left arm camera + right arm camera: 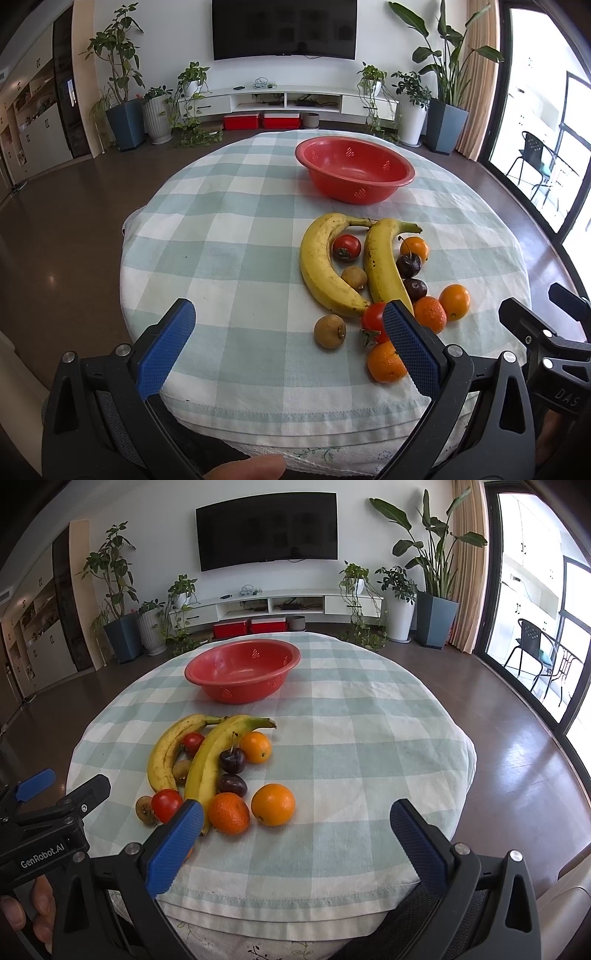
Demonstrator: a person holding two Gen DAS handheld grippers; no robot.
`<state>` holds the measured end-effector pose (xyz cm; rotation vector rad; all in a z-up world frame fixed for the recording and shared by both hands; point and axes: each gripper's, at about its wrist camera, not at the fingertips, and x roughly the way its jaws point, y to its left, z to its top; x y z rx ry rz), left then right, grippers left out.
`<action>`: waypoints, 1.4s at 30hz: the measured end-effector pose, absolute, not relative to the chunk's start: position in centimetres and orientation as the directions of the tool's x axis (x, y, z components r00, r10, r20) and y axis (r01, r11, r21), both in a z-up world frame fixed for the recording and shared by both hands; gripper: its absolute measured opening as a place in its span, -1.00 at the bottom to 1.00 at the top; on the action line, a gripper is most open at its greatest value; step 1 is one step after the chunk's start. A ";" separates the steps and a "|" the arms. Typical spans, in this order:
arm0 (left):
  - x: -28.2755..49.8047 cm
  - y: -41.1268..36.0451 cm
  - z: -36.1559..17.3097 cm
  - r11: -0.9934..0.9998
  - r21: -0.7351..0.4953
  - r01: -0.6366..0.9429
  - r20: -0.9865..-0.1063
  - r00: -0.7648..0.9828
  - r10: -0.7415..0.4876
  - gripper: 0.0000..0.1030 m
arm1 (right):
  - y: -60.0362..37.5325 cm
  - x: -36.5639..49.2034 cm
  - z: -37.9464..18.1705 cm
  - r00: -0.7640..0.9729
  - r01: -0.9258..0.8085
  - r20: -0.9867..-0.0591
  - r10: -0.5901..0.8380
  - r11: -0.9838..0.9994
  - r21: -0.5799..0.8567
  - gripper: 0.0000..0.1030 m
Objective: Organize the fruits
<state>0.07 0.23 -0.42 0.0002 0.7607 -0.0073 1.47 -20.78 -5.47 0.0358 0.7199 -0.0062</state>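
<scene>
A red perforated bowl stands empty at the far side of the round table. In front of it lies a heap of fruit: two bananas, two tomatoes, several oranges, two dark cherries and brown longans. My left gripper is open and empty at the near table edge, left of the fruit. My right gripper is open and empty, just right of the fruit.
The table wears a green and white checked cloth. Beyond it are dark floor, potted plants, a low TV cabinet with a wall TV, and a glass door on the right.
</scene>
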 end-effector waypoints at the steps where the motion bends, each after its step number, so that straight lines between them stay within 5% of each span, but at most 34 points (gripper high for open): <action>1: 0.1 0.2 -0.4 1.000 -0.003 0.007 -0.689 0.724 -0.007 1.00 | -20.8 1.5 -5.4 0.751 0.018 -0.660 0.006 0.999 0.031 1.00; 42: 0.1 0.1 -0.7 1.000 -0.004 0.005 -0.692 0.722 -0.007 1.00 | -20.7 1.6 -5.5 0.747 0.018 -0.664 0.008 0.999 0.033 1.00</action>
